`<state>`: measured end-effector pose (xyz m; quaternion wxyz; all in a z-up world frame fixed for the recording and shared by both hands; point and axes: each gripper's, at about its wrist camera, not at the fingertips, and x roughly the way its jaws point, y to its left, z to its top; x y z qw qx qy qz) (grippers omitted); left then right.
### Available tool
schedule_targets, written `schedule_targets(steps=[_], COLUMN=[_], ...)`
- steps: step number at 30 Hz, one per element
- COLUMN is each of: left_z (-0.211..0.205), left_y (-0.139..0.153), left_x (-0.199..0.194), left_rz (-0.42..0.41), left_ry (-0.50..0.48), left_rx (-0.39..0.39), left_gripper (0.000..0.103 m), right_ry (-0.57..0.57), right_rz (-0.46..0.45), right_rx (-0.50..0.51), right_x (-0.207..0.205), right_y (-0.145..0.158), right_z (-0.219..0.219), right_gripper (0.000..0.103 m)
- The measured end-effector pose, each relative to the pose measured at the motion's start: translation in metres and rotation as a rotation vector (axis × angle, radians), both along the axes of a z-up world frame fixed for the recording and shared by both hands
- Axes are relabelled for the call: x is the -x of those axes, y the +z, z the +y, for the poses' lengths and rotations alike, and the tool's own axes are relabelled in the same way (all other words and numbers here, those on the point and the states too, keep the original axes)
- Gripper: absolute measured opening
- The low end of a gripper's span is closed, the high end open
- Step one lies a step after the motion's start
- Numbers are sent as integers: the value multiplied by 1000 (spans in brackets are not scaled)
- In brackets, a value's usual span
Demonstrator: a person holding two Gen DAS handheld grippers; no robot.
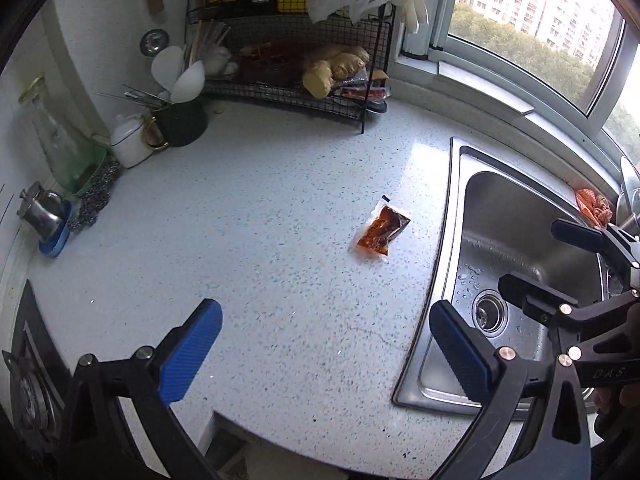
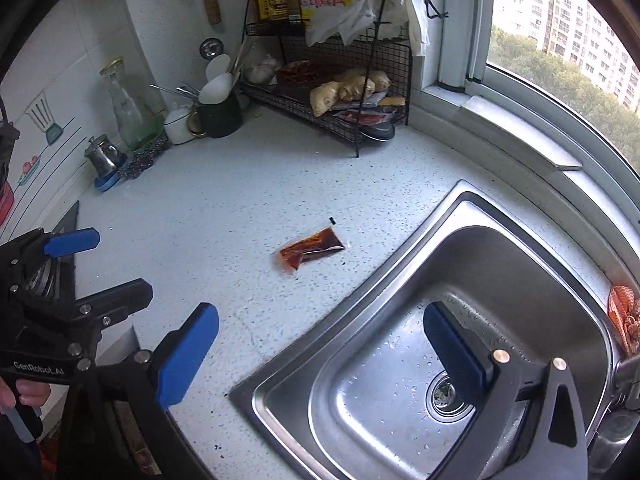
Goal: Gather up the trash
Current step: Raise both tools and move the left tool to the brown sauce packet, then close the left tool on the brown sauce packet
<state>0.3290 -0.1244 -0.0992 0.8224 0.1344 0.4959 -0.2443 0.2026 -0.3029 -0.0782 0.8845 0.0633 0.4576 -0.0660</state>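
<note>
A small clear sauce packet with dark red filling (image 1: 381, 231) lies flat on the speckled white counter (image 1: 260, 208), left of the sink; it also shows in the right wrist view (image 2: 310, 251). My left gripper (image 1: 326, 350) is open and empty, hovering over the counter's front part, short of the packet. My right gripper (image 2: 322, 354) is open and empty, above the sink's left rim; it appears in the left wrist view (image 1: 560, 258) over the sink. The left gripper shows at the left of the right wrist view (image 2: 104, 264).
A steel sink (image 2: 500, 264) with a drain fills the right. A black wire rack (image 1: 296, 72) with ginger, bottles and bags stands at the back. A cup of utensils (image 1: 182, 120), a glass bottle (image 1: 56, 136) and a small steel pot (image 1: 44, 212) line the left wall. An orange cloth (image 2: 624, 316) lies by the sink.
</note>
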Motion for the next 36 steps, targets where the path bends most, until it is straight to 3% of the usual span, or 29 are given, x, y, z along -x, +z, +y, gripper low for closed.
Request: schedule_targets(steps=[14, 26, 28, 32, 36], left_z=[-83, -122, -125, -130, -136], left_y=[-57, -110, -113, -112, -108], left_x=[-55, -81, -83, -81, -78], left_rz=[104, 175, 190, 169, 165], left_ry=[-113, -180, -182, -211, -228], left_rx=[-71, -143, -136, -134, -126], left_gripper=[101, 80, 62, 51, 25], right_ry=[-68, -68, -75, -90, -96], right_rz=[115, 174, 175, 179, 175], right_rx=[-54, -80, -83, -92, -91], right_x=[-31, -58, -60, -63, -66], right_y=[-49, -84, -86, -88, -86], right_z=[-74, -101, -103, -105, -103], right_gripper=[102, 102, 102, 102, 103])
